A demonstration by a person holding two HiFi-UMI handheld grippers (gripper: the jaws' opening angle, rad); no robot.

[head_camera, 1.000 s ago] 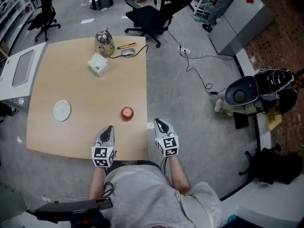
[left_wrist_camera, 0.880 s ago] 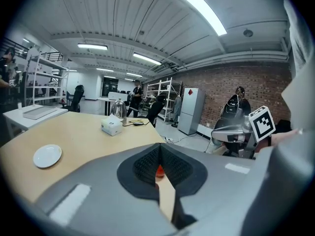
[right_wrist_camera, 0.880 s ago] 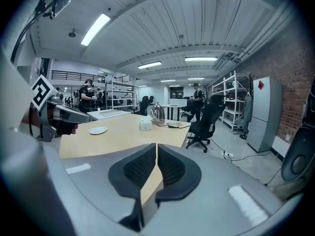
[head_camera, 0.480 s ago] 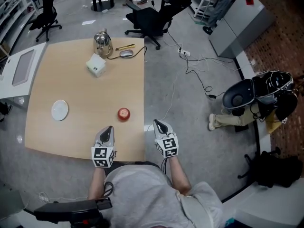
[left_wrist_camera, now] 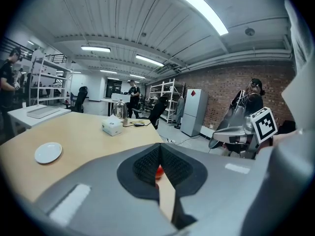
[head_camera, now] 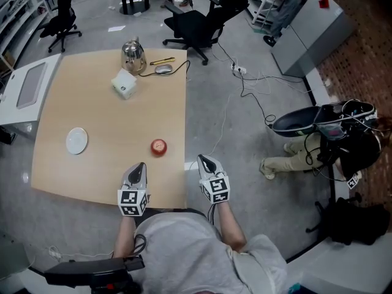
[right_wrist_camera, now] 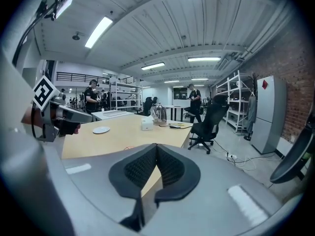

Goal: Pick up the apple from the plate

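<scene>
A red apple [head_camera: 158,146] lies on the bare wooden table [head_camera: 104,121], near its right edge. The white plate [head_camera: 77,141] sits empty at the table's left, well apart from the apple. My left gripper [head_camera: 140,165] hovers over the table's near edge, just short and left of the apple, shut with nothing in it. In the left gripper view a sliver of the apple [left_wrist_camera: 159,170] shows behind the closed jaws of the left gripper [left_wrist_camera: 158,149], and the plate [left_wrist_camera: 48,152] lies far left. My right gripper [head_camera: 202,158] is off the table's right side, above the floor, shut and empty; the right gripper [right_wrist_camera: 156,146] points along the table.
At the table's far end stand a metal kettle [head_camera: 133,55], a white box [head_camera: 124,83], a mouse [head_camera: 163,68] and a pen [head_camera: 163,60]. A black office chair [head_camera: 196,23] stands beyond the table. Cables [head_camera: 245,78] run over the floor; a person's legs [head_camera: 288,158] are at right.
Both grippers have kept still. The view has shifted slightly, so the table sits a little more to the left. At the right a person's legs have come further into view.
</scene>
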